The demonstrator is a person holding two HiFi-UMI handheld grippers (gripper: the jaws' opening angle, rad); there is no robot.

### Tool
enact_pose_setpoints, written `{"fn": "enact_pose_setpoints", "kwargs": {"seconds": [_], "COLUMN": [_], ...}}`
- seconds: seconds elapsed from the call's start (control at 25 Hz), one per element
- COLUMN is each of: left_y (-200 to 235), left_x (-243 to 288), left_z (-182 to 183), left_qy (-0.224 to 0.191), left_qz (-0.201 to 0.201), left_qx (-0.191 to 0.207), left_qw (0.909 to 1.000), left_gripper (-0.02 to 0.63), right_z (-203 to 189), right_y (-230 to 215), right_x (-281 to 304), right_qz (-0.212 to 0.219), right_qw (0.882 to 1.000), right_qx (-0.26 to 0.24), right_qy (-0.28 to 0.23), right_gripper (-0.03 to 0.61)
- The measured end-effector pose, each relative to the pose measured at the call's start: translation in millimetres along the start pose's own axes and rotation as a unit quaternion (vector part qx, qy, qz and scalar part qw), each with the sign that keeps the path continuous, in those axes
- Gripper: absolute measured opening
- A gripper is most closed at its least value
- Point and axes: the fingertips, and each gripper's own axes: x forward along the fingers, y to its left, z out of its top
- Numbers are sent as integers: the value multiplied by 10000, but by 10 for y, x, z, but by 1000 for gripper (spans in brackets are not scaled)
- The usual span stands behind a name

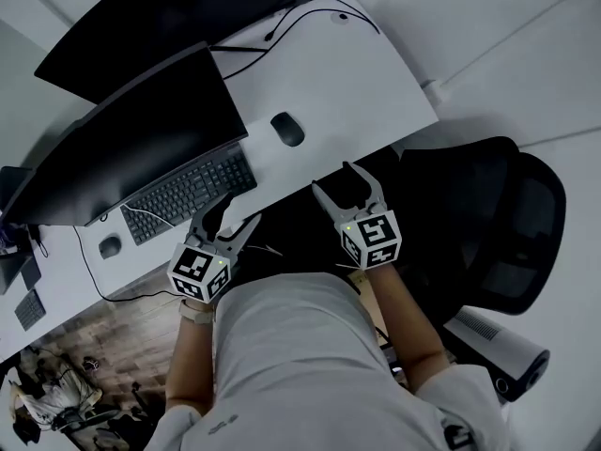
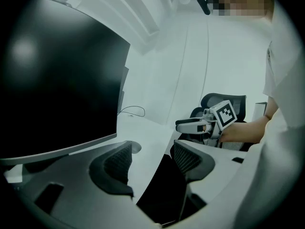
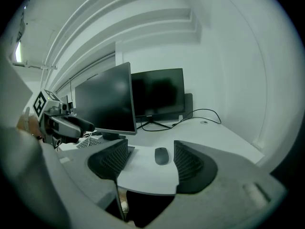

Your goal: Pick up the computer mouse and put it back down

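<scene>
I'm hovering R gripper (image 1: pixel 332 177) w/ jaws spread, empty, off the desk (image 1: pixel 376 73) edge; L gripper (image 1: pixel 242 209) likewise. Mouse (image 1: pixel 287 129) is lying on desk near kbd (image 1: pixel 188 194). Risk: approaching low, I'm shoving it instead of straddling.

Person (image 1: pixel 282 346) wearing pale grey short-sleeved shirt (image 1: pixel 310 393), light band (image 1: pixel 196 314) circling left wrist. Left gripper (image 1: pixel 241 210), right gripper (image 1: pixel 332 177) showing grey bodies, dark ribbed pads (image 3: pixel 116 161), black-and-white marker cubes (image 1: pixel 376 238).
</scene>
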Motion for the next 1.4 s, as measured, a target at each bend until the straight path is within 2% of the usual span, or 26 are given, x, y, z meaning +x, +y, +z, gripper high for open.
{"fn": "enact_pose_setpoints", "kwargs": {"seconds": [0.52, 1.0, 1.4], "left_y": [-208, -240, -234], "left_x": [107, 92, 101], "left_z": [239, 413, 412], "left_qy": [-217, -468, -389], "left_qz": [-282, -422, -454], "left_qx": [184, 202, 225], "left_qw": [9992, 9978, 9980], "left_gripper": [275, 275, 275], "right_z": [95, 94, 66], "right_y": [173, 224, 143], "right_x": [-480, -624, -604], "right_qz": [29, -120, -270], "right_qw": [9997, 9979, 9979], "right_qx": [-11, -161, -97], "right_qy": [-251, -615, -577], "right_gripper": [301, 301, 301]}}
